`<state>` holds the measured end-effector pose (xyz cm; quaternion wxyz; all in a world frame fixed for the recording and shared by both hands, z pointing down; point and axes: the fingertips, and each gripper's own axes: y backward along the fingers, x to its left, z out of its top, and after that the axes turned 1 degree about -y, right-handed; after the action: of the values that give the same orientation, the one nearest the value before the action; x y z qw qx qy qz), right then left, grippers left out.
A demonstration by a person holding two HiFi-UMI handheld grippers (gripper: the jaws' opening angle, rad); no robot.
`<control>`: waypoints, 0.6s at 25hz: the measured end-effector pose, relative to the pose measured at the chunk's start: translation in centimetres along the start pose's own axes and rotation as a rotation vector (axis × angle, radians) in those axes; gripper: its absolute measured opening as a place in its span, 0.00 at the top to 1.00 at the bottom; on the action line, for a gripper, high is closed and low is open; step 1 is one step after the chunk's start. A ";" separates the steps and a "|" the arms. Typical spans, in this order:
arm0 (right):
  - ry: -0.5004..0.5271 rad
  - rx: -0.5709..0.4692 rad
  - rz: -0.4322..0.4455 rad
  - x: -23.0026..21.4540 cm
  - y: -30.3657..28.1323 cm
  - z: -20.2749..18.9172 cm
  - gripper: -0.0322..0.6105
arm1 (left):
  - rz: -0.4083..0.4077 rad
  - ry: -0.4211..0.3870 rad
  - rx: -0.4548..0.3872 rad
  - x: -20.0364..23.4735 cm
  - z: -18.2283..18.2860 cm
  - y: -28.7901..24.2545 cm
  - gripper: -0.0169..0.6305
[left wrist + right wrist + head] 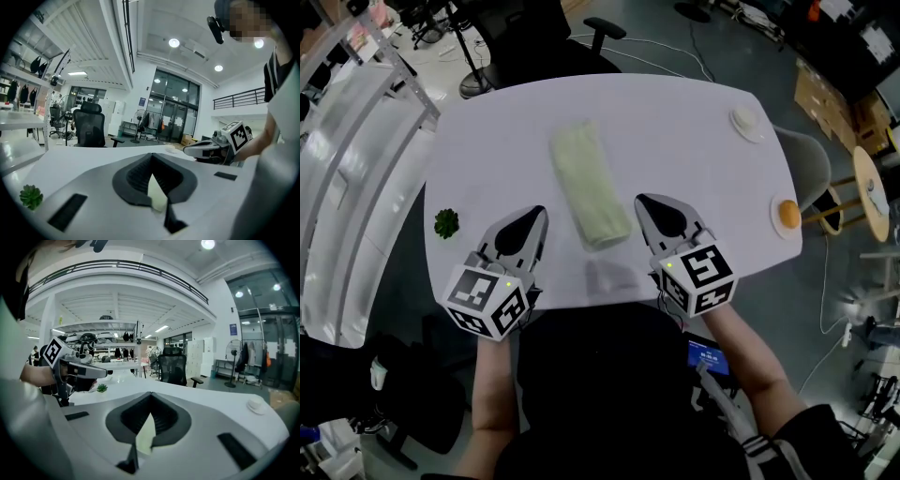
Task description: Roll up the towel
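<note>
Hovering left gripper [536, 216] and right gripper [643, 202], both clamped shut on nothing, by near edge of table [694, 159], flanking near end of towel [589, 183] lying lengthwise mid-table, reading as folded strip or finished roll, so lining up both sides evenly.
</note>
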<state>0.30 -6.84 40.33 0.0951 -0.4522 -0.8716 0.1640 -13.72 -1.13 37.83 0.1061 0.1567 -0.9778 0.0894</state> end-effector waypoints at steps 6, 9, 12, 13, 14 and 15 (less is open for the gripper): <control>-0.012 0.015 0.002 -0.5 0.0 -0.7 0.94 | -0.011 0.007 -0.004 -0.4 -0.1 -1.2 0.95; -0.014 0.018 -0.002 -0.8 -0.1 -0.7 0.94 | -0.012 0.005 -0.002 -0.4 -0.2 -1.6 0.95; -0.015 0.019 -0.003 -1.1 -0.2 -0.6 0.94 | -0.018 0.007 -0.007 -0.4 0.0 -2.0 0.95; -0.014 0.018 -0.003 -1.2 -0.2 -0.5 0.94 | -0.020 0.008 -0.007 -0.5 0.1 -2.1 0.95; -0.013 0.018 -0.004 -1.2 -0.2 -0.5 0.94 | -0.020 0.007 -0.007 -0.5 0.1 -2.2 0.95; -0.012 0.019 -0.005 -1.3 -0.2 -0.5 0.94 | -0.020 0.007 -0.006 -0.5 0.1 -2.3 0.95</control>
<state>1.08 -7.91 40.88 0.0945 -0.4478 -0.8717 0.1750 -12.48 -3.13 37.94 0.1107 0.1658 -0.9762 0.0859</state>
